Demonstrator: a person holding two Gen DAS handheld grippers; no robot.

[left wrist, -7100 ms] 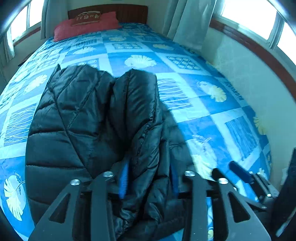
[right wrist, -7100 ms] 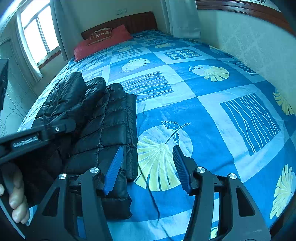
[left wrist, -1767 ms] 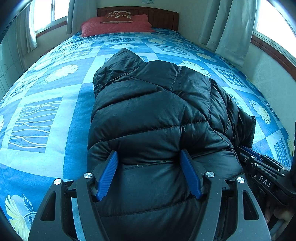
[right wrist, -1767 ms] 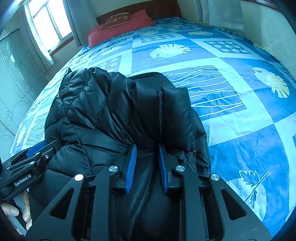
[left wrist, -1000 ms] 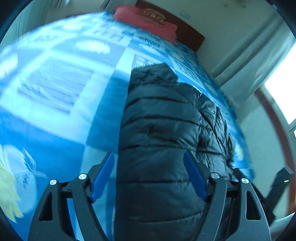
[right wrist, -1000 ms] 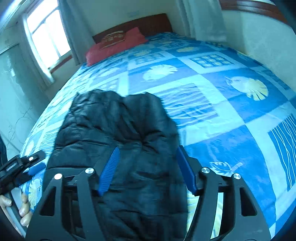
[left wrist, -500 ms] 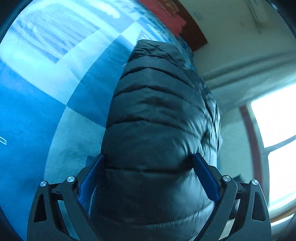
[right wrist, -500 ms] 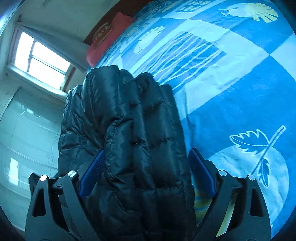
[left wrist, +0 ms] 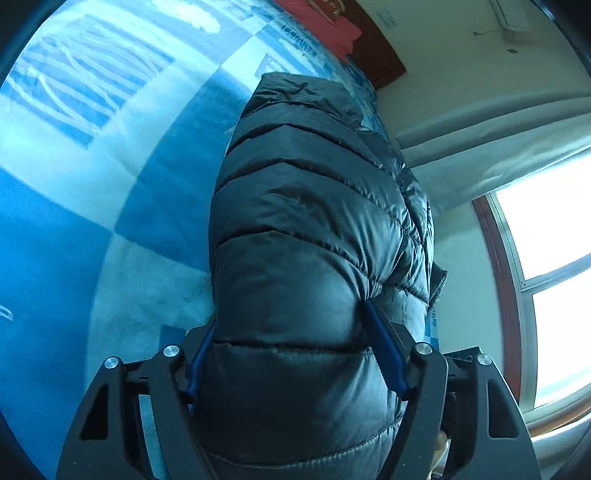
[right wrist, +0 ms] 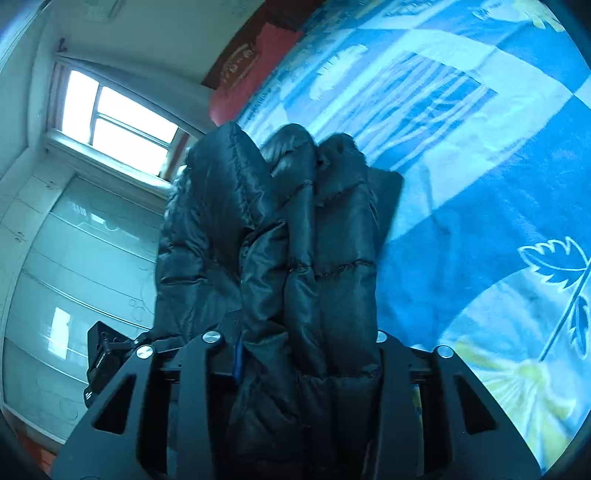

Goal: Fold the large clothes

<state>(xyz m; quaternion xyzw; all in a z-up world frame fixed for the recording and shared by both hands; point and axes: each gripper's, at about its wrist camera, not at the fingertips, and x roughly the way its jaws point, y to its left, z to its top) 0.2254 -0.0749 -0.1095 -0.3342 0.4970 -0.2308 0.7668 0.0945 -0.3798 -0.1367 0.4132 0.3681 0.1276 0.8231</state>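
While the left wrist view fills from centre to lower edge with the folded black puffer jacket (left wrist: pixel 314 258), the left tool (left wrist: pixel 291 354) straddles its thick near end, jaws closing, blue pads (left wrist: pixel 384 354) pressing into the padding on both sides. The blue patterned bed (left wrist: pixel 92 184) occupies the left of the frame, a red pillow (left wrist: pixel 325 18) the top. In the right wrist view the right tool (right wrist: pixel 306 354) is closing on a narrower bunch of the jacket's layers at lower centre; bedding lies to the right. Recommendation: both grips should seat through every layer before any lift, since slick padding may slip, and the two ends should be carried level.
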